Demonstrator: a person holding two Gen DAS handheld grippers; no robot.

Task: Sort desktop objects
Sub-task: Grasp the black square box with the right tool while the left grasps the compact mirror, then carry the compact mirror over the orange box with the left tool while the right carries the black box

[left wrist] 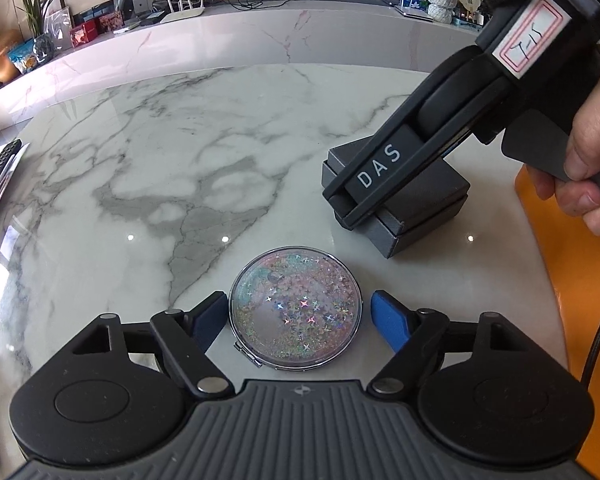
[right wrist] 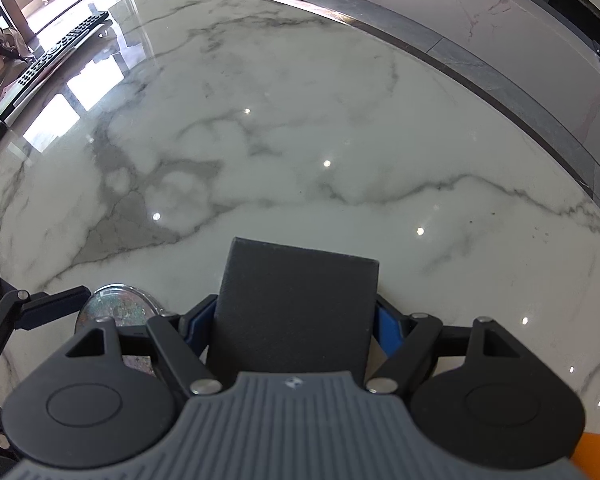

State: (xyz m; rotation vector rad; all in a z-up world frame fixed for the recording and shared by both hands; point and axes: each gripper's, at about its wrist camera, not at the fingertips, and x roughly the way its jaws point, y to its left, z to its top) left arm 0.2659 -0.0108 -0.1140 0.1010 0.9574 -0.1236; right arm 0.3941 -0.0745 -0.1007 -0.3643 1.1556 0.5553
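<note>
Left wrist: my left gripper (left wrist: pixel 296 314) straddles the round glitter compact mirror (left wrist: pixel 295 307) lying flat on the marble table (left wrist: pixel 148 168). Fingers apart; left pad is just beside its rim, right pad clear of it. Right wrist: my right gripper (right wrist: pixel 294 324) is clamped on the dark grey box (right wrist: pixel 296 304), which rests on the table right of the mirror.

Only two bits of readable text here, both on the right gripper (left wrist: pixel 342 204) as seen from the left wrist cam. "DAS" in white letters runs along its black finger rail. Higher up, a white sticker (left wrist: pixel 530 42) with a red border has handwriting, looks like "T-15", hard to be sure.
</note>
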